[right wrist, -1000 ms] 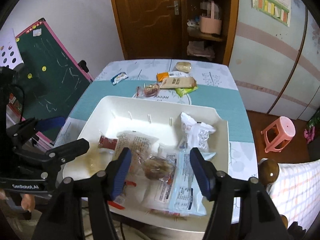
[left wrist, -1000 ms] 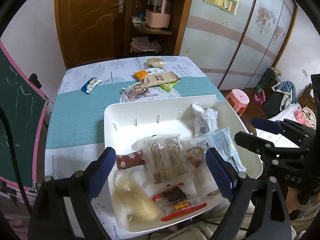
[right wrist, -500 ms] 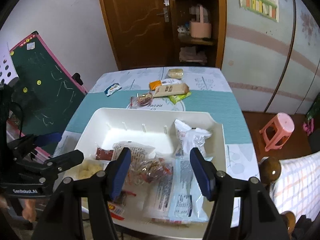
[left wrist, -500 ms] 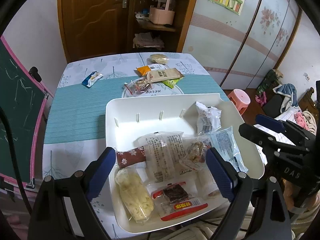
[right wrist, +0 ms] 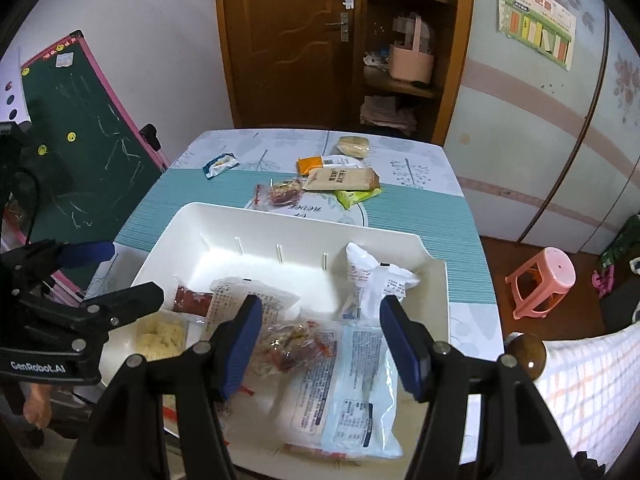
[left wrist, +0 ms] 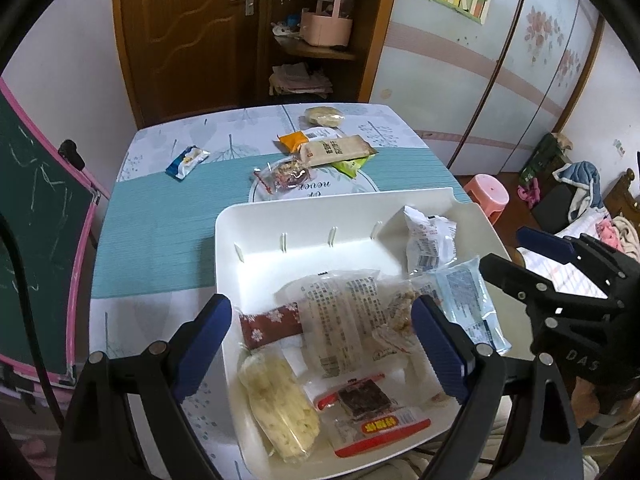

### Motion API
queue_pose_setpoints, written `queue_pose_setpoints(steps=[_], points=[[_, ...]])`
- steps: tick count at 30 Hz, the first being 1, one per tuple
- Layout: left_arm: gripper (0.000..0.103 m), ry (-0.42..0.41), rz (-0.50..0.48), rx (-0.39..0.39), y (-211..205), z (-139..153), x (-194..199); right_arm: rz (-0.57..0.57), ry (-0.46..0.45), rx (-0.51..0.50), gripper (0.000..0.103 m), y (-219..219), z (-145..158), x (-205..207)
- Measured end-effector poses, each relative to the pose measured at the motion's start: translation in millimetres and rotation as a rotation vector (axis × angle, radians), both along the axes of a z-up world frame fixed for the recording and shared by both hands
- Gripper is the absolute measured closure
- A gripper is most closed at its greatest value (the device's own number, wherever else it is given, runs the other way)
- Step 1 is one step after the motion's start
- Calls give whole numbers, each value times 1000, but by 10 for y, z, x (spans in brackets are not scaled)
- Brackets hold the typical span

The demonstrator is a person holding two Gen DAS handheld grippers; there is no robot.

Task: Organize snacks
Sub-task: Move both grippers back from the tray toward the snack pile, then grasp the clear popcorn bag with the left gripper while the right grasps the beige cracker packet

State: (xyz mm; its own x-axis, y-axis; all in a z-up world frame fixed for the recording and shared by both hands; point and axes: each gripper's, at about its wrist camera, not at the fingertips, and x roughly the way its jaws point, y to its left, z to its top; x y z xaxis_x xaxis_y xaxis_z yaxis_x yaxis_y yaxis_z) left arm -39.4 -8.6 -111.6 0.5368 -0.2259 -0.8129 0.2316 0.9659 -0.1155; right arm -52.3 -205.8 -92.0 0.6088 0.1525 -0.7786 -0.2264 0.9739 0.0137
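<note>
A white tray [left wrist: 304, 220] [right wrist: 240, 224] sits at the near end of the table and holds several wrapped snacks, among them a clear cracker pack [left wrist: 340, 316], a dark red packet [left wrist: 270, 322] and a white bag [right wrist: 372, 276]. More snacks lie beyond it: a tan bar [left wrist: 336, 150] [right wrist: 340, 179], a blue-white packet [left wrist: 186, 162] [right wrist: 219, 165], a clear red candy bag [left wrist: 286, 174] and a round cake [left wrist: 324, 116]. My left gripper [left wrist: 320, 344] is open and empty above the tray's near part. My right gripper [right wrist: 320, 340] is open and empty over the tray's near right.
The table has a teal and white cloth [left wrist: 160, 224]. A green chalkboard with a pink frame [right wrist: 80, 128] stands at the left. A pink stool [right wrist: 544, 280] is on the floor at the right. A wooden door and shelf [right wrist: 360, 40] stand behind the table.
Both grippers have pulled back and risen a little, so more of the table's far end shows. The snacks and the tray have not moved.
</note>
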Motion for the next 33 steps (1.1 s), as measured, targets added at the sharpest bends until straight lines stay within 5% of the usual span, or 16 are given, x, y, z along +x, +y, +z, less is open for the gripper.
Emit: queue_pose_setpoints(steps=[11,25,30,33], points=[[12,-50,-62,74,-115,178,371,50,3,41,37,-31,138,287],[12,-117,-142,178,-227,679,1591,41,65,2,37,-301,459,1781],[12,-109,-124,258,-284,534,2150,25,92,35,37,-390,431,2382],[12,2,-146,241,-321,212,2487,12,133,44,37,-419,238,2704]])
